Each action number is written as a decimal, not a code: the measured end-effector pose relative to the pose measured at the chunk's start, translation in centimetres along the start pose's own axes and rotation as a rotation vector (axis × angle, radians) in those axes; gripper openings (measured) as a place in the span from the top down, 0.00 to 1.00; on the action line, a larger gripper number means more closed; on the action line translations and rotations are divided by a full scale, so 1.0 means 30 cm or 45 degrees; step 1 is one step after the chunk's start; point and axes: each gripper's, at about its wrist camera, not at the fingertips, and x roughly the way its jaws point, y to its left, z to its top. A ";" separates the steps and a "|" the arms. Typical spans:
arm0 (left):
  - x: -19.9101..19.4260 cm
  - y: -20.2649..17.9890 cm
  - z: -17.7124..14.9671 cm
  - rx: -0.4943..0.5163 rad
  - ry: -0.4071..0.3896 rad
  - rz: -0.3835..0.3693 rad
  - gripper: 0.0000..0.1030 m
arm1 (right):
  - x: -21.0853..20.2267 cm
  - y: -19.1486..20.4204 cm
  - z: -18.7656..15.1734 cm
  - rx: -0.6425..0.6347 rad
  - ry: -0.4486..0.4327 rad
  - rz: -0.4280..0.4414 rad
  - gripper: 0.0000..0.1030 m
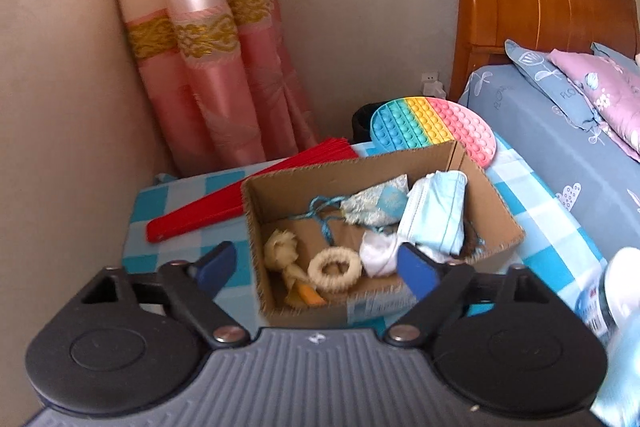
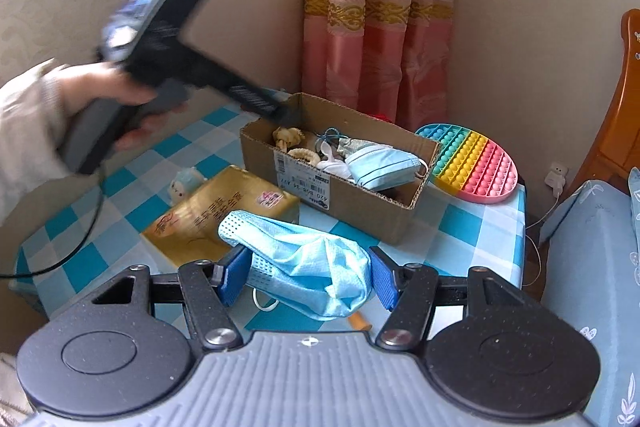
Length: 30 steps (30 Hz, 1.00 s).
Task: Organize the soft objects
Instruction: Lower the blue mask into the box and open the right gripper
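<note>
An open cardboard box (image 1: 496, 203) (image 2: 360, 203) stands on the checked table. In it lie a folded blue face mask (image 1: 436, 211) (image 2: 380, 165), a white cloth (image 1: 376, 251), a silver-blue pouch (image 1: 372, 205), a pale fluffy ring (image 1: 334, 267) and a straw-coloured toy (image 1: 282, 251). My left gripper (image 1: 320, 263) is open and empty over the box's near side; it shows blurred in the right wrist view (image 2: 276, 107). My right gripper (image 2: 306, 275) is shut on a crumpled blue face mask (image 2: 304, 263), held above the table in front of the box.
A rainbow pop-it mat (image 1: 436, 127) (image 2: 472, 163) lies behind the box. A red folded fan (image 1: 224, 203) lies left of it. A gold tissue pack (image 2: 216, 215) and a small plush (image 2: 184, 185) lie on the checked table (image 2: 476, 227). A bed (image 1: 560, 147) stands to the right.
</note>
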 end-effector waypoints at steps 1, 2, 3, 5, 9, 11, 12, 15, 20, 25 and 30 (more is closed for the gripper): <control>-0.034 0.001 -0.023 0.014 -0.011 0.003 0.10 | 0.009 -0.002 0.009 0.000 0.001 -0.006 0.35; -0.061 0.001 -0.041 0.028 -0.015 0.013 0.09 | 0.019 -0.002 0.019 -0.003 0.001 -0.011 0.35; -0.089 -0.002 -0.059 0.038 -0.019 0.031 0.09 | 0.029 -0.004 0.031 -0.002 0.001 -0.017 0.35; -0.155 -0.003 -0.104 0.029 -0.027 0.073 0.08 | 0.052 -0.006 0.057 0.002 -0.003 -0.030 0.34; -0.270 0.022 -0.199 -0.077 -0.064 0.081 0.01 | 0.114 -0.008 0.131 0.029 -0.017 -0.049 0.34; -0.301 0.031 -0.242 -0.121 -0.047 0.062 0.01 | 0.156 -0.007 0.175 0.046 -0.021 -0.044 0.34; -0.312 0.034 -0.263 -0.139 -0.036 0.055 0.01 | 0.176 -0.003 0.192 0.048 -0.021 -0.048 0.34; -0.338 0.040 -0.321 -0.192 -0.001 0.036 0.01 | 0.252 0.007 0.253 0.060 -0.010 -0.044 0.34; -0.388 0.044 -0.395 -0.212 0.016 0.053 0.01 | 0.390 0.014 0.357 0.082 0.010 -0.046 0.34; -0.420 0.064 -0.418 -0.240 0.004 0.102 0.01 | 0.512 0.009 0.431 0.125 0.028 -0.060 0.31; -0.417 0.082 -0.435 -0.269 0.021 0.120 0.01 | 0.563 -0.001 0.473 0.164 -0.007 -0.095 0.00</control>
